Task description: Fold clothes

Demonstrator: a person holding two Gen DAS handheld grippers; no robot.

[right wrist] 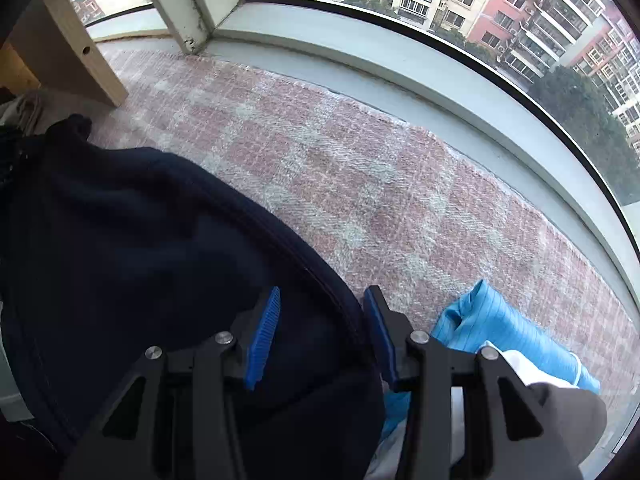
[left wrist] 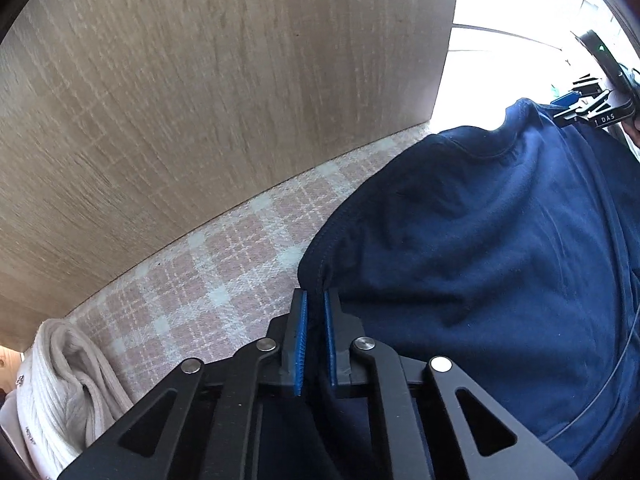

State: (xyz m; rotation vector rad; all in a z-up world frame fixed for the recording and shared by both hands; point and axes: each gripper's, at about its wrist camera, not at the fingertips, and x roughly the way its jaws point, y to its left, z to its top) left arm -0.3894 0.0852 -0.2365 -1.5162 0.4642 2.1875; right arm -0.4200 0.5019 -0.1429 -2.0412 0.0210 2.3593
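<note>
Navy garment (left wrist: 480, 240) hem sits pinched between the left gripper's (left wrist: 315, 300) narrow blue pads; the right gripper (right wrist: 320, 300) stands wide around another hem fold. It lies on a plaid blanket (right wrist: 360, 168), beside blue cloth (right wrist: 500, 328).

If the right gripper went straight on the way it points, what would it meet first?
Past the navy garment between its jaws, the right gripper would likely meet the pink checked blanket first, then the window ledge. Depth is unclear.

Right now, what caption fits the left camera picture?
Left gripper pinching the navy shirt's hem over the pink checked blanket.
</note>
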